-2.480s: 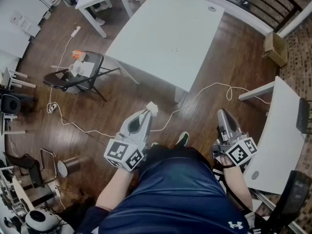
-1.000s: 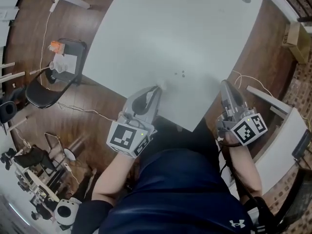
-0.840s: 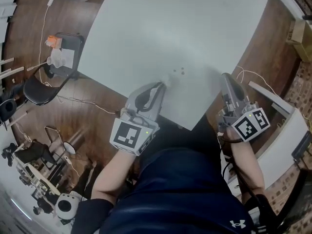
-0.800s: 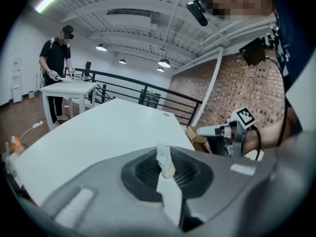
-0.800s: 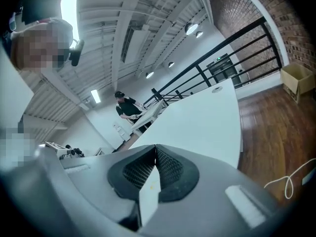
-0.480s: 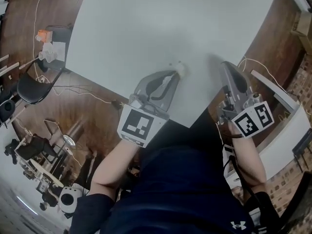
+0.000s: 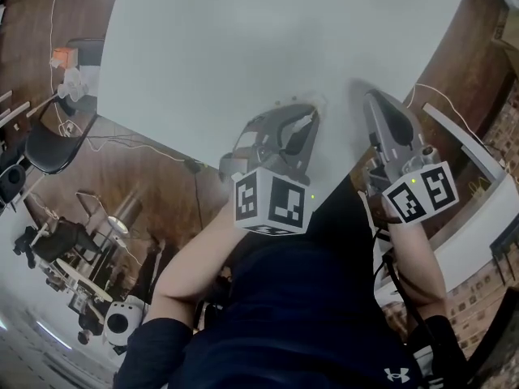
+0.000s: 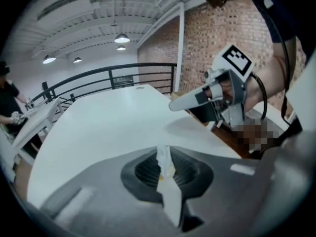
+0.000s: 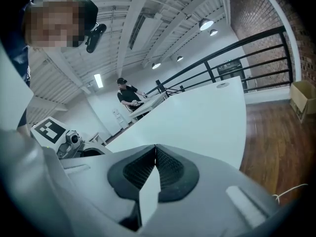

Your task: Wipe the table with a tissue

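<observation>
- Head view barely shows the small crumpled white paper tissue [image 8: 165,169]; it is only a pale blur at the tip of the grey left gripper [image 7: 311,112], over the wide white table [image 7: 243,39].
- Left gripper view: a thin twisted strip, pinched between the jaws.
- Grey right gripper [image 7: 362,97] hovers just beside, jaws pressed together, empty.
- Against half a second ago, the left gripper has rolled and edged nearer the right.

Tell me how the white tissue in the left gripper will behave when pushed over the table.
Probably floppy: the crumpled white tissue sits bunched in the shut left gripper. Likely light, sliding easily on the smooth white table.
</observation>
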{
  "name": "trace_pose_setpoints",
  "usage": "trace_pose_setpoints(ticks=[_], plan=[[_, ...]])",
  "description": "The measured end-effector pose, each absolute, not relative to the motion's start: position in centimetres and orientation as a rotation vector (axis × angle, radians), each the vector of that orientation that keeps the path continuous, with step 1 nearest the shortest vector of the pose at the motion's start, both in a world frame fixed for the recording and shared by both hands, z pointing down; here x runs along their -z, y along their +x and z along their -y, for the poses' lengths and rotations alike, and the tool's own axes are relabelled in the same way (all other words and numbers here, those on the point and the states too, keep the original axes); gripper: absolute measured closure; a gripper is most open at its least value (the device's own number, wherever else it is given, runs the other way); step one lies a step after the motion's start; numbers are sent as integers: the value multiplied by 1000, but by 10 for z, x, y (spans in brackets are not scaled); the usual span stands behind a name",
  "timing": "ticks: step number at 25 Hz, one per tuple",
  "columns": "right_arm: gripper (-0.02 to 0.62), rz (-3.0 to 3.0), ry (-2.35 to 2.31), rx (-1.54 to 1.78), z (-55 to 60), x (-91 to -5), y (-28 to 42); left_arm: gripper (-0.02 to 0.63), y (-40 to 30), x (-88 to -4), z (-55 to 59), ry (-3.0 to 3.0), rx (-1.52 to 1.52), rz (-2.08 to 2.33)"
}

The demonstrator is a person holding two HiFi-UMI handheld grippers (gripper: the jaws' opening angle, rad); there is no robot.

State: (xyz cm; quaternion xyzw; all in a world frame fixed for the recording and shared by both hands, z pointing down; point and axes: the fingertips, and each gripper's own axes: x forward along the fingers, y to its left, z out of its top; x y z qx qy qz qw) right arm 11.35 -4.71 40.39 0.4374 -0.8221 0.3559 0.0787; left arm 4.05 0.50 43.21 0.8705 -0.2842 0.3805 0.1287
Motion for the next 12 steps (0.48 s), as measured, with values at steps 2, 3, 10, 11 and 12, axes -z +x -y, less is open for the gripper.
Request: trace_pose_setpoints(ticks=[2,3,10,11,12], plan=[[584,2458,1299,-1075,47,-407,111,586,46,-439,-6,2535,-1168,784],[584,2458,1296,-1077,47,-408,110,586,49,-440,-6,2532,-1180,775],[584,2458,1307,-1073,49,-407,118,586,51,-455,-7,2489,-1259,738],[584,2455,1311,-1073,50,-408,120,586,51,-457,-7,2489,-1278,728],[584,2452,1315,-1075,51,-408,122,586,52,-459,-7,2488,-1293,718]])
